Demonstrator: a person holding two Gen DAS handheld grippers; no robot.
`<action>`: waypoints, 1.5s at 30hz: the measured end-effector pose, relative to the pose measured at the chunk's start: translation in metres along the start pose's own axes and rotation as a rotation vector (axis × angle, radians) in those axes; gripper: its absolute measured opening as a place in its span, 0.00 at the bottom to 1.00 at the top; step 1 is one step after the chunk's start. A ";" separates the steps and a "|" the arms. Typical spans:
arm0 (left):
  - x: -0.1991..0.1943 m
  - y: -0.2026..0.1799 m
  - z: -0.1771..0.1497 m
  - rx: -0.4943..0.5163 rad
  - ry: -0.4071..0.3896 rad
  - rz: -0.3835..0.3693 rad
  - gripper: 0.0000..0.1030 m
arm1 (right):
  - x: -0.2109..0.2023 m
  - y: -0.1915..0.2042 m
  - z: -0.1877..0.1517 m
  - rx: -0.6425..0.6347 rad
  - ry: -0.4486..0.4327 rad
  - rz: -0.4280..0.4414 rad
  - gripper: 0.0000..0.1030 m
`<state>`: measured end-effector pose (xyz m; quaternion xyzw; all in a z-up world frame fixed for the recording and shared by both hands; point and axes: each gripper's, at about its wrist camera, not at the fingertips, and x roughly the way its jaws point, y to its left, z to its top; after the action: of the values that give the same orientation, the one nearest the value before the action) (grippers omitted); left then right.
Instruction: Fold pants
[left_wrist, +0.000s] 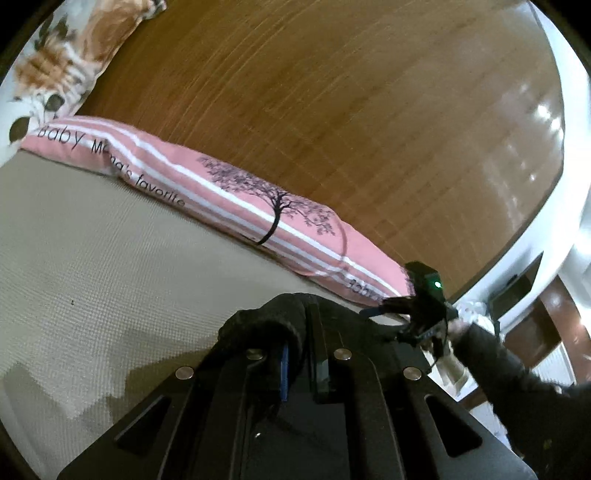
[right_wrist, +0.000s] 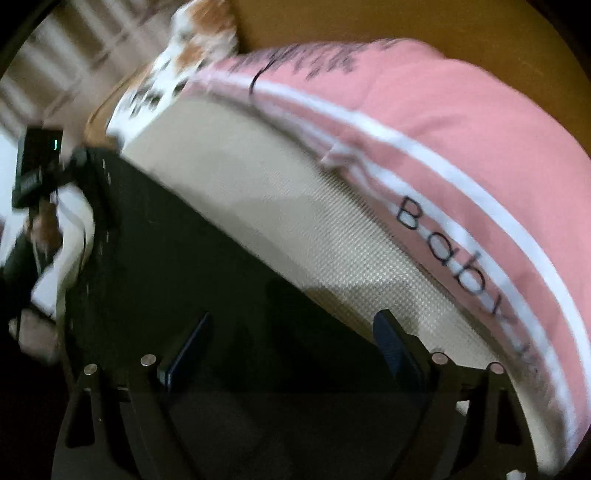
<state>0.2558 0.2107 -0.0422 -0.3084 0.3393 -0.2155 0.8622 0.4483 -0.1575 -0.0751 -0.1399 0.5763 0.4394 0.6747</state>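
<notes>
The black pants (right_wrist: 177, 266) lie spread on the beige mattress (right_wrist: 295, 221). In the left wrist view my left gripper (left_wrist: 301, 354) is shut on a bunched fold of the black pants (left_wrist: 266, 321), lifted above the mattress (left_wrist: 92, 258). In the right wrist view my right gripper (right_wrist: 291, 347) is open, its two blue-padded fingers (right_wrist: 391, 343) spread over the pants' edge, holding nothing. The other gripper shows at the far right of the left view (left_wrist: 424, 310) and at the left edge of the right view (right_wrist: 37, 166).
A pink striped pillow (left_wrist: 229, 188) printed "Baby" lies along the wooden headboard (left_wrist: 332, 110); it also fills the right of the right wrist view (right_wrist: 461, 147). A floral pillow (left_wrist: 62, 62) sits at the bed's corner. A white bed frame (left_wrist: 576, 166) edges the headboard.
</notes>
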 end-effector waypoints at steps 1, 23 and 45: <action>0.001 0.000 0.000 0.000 0.001 0.005 0.07 | 0.003 -0.003 0.002 -0.028 0.038 0.027 0.82; 0.002 -0.014 0.000 0.113 0.042 0.189 0.07 | -0.050 -0.001 -0.051 0.003 -0.037 -0.265 0.08; -0.111 -0.053 -0.135 0.272 0.282 0.254 0.11 | -0.089 0.210 -0.247 0.334 -0.216 -0.355 0.06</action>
<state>0.0750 0.1845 -0.0346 -0.1110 0.4605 -0.1901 0.8599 0.1332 -0.2472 -0.0014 -0.0778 0.5321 0.2254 0.8124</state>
